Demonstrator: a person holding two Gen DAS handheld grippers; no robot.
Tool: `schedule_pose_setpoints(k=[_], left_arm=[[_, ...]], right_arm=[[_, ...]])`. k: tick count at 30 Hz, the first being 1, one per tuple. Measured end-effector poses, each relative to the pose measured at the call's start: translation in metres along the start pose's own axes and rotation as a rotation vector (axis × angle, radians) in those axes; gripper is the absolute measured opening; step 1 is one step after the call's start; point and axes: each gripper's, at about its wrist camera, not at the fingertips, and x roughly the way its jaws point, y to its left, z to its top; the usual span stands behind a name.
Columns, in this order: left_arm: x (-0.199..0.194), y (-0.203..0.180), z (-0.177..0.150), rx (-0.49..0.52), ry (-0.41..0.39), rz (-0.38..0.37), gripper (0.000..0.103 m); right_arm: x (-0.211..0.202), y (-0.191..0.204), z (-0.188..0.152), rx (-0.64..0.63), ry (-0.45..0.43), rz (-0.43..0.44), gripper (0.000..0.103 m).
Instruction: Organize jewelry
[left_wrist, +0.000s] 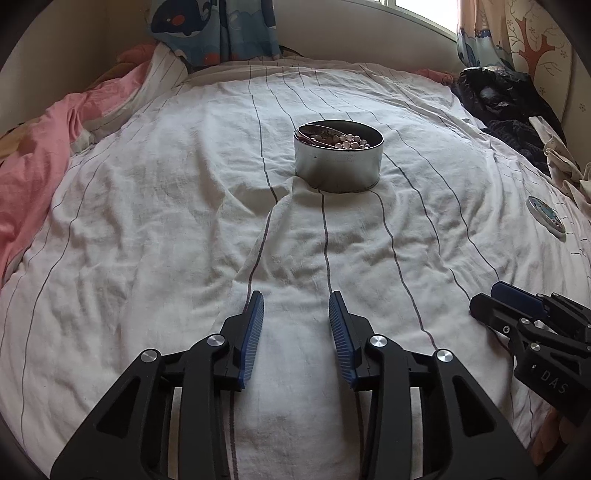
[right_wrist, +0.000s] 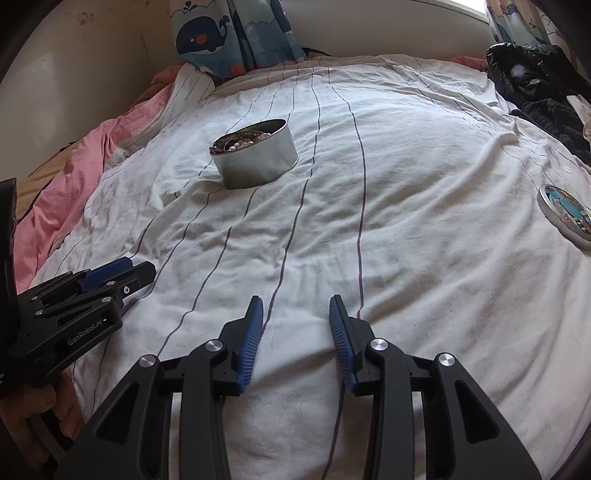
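A round silver tin (left_wrist: 338, 160) stands open on the white striped bed sheet (left_wrist: 184, 221), with pearl beads (left_wrist: 351, 140) and other jewelry inside. It also shows in the right wrist view (right_wrist: 255, 158). Its lid (right_wrist: 565, 214), with a blue picture, lies on the sheet at the far right, and shows in the left wrist view (left_wrist: 546, 215) too. My left gripper (left_wrist: 296, 306) is open and empty, well short of the tin. My right gripper (right_wrist: 295, 310) is open and empty, to the right of the left one and far from the tin and lid.
A pink blanket (left_wrist: 44, 155) lies bunched along the left side of the bed. Dark clothes (left_wrist: 509, 107) are heaped at the far right. Whale-print curtains (left_wrist: 214, 29) hang behind the bed under a window.
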Motion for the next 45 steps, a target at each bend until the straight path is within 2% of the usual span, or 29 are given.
schedule_pose_setpoints(k=[3, 5, 9, 12, 14, 18, 23, 30, 37, 39, 45], left_arm=[[0.001, 0.0, -0.003, 0.006, -0.015, -0.011, 0.04], [0.002, -0.001, -0.005, 0.014, -0.021, -0.021, 0.047], [0.004, -0.003, -0.004, 0.026, -0.021, -0.033, 0.054], [0.0, 0.0, 0.0, 0.017, -0.042, -0.002, 0.059], [-0.003, 0.005, 0.002, 0.008, -0.06, 0.024, 0.07], [0.006, 0.013, 0.002, -0.023, -0.029, 0.019, 0.073], [0.016, 0.001, -0.001, 0.047, 0.007, 0.041, 0.088], [0.017, 0.003, -0.002, 0.038, 0.024, 0.032, 0.094], [0.004, 0.009, -0.009, 0.02, -0.003, 0.109, 0.095], [0.001, 0.014, -0.008, 0.016, -0.02, 0.176, 0.096], [0.012, 0.027, -0.005, -0.015, 0.026, 0.092, 0.096]], right_arm=[[0.003, 0.0, -0.003, -0.001, -0.006, -0.006, 0.04], [0.005, 0.001, -0.004, -0.004, -0.011, -0.005, 0.044], [0.008, 0.005, -0.007, -0.026, -0.019, -0.012, 0.053], [0.009, 0.007, -0.008, -0.035, -0.023, -0.021, 0.055], [0.01, 0.007, -0.008, -0.034, -0.025, -0.02, 0.057], [0.011, 0.007, -0.008, -0.033, -0.025, -0.018, 0.06], [0.013, 0.007, -0.008, -0.029, -0.023, -0.009, 0.065], [0.015, 0.008, -0.008, -0.03, -0.02, -0.001, 0.068], [0.014, 0.008, -0.009, -0.027, -0.023, 0.013, 0.072], [0.014, 0.008, -0.009, -0.027, -0.022, 0.016, 0.072], [0.014, 0.007, -0.009, -0.026, -0.023, 0.019, 0.074]])
